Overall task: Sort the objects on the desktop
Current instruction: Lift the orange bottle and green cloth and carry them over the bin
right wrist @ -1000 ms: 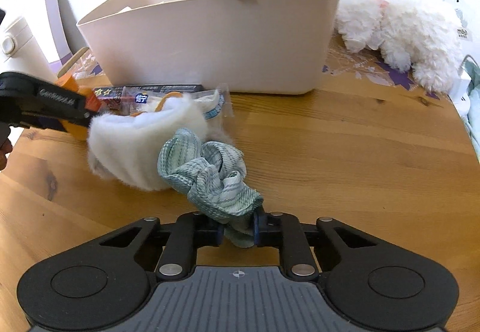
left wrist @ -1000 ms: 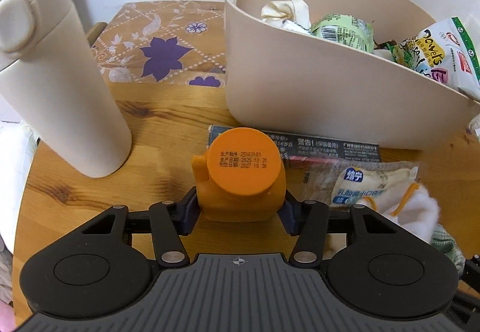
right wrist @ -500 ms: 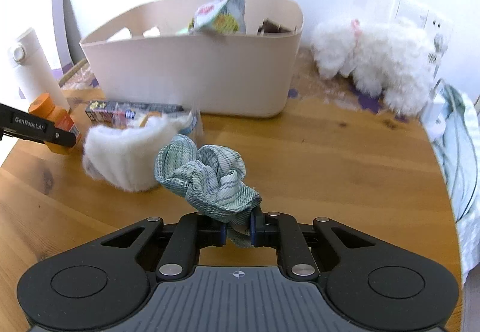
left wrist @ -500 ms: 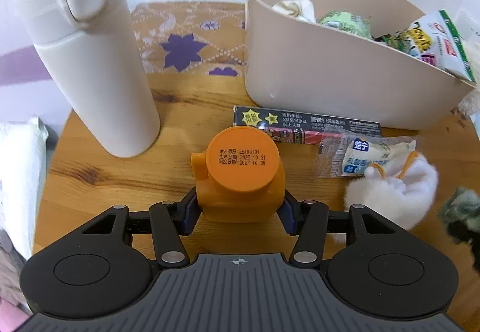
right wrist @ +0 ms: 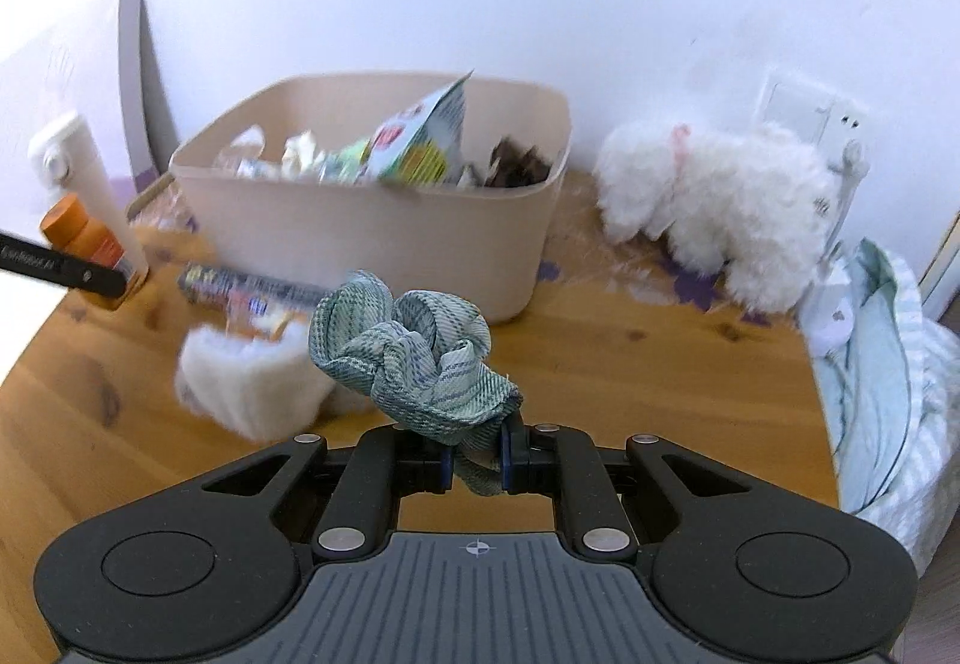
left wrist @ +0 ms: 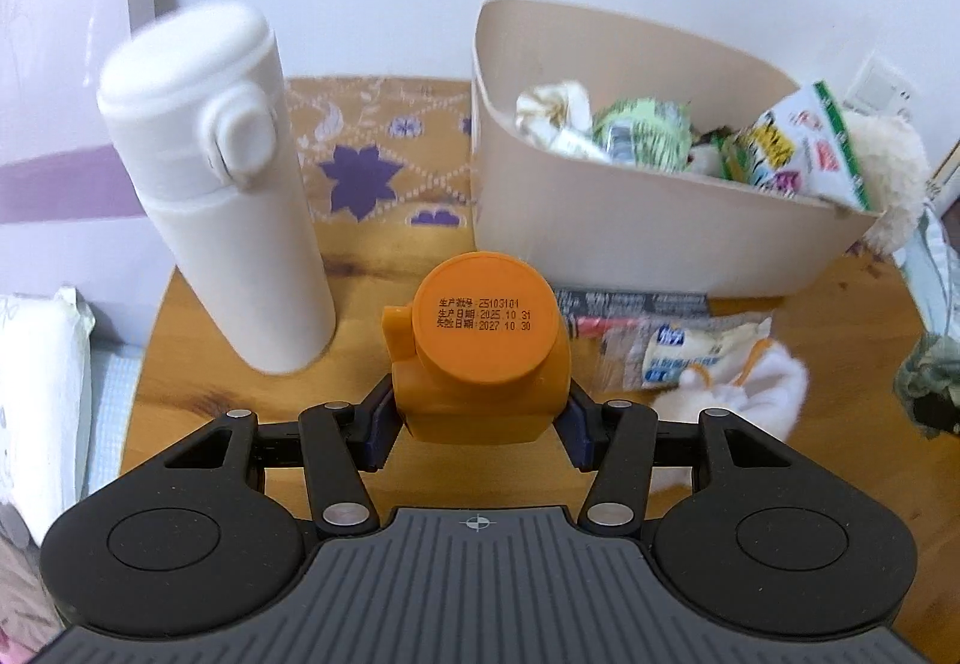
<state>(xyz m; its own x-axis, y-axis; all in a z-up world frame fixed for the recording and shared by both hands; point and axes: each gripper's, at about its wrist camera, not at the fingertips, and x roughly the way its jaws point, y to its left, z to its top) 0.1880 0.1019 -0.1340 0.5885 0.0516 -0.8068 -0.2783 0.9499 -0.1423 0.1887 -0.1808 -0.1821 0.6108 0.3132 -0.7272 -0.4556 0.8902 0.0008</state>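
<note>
My left gripper is shut on an orange bottle with a printed date on its cap, held above the wooden table. The same orange bottle shows at the far left of the right wrist view. My right gripper is shut on a crumpled green-and-white cloth, lifted off the table. A beige bin holding snack packets and wrappers stands behind; the beige bin sits centre in the right wrist view.
A white flask stands left of the bottle. A dark flat box, a clear packet and a white fluffy item lie before the bin. A white plush toy sits right of it, near the table's edge and striped bedding.
Both grippers have risen with their loads; the bottle and the cloth are higher over the table, and the bin's inside has come into view.
</note>
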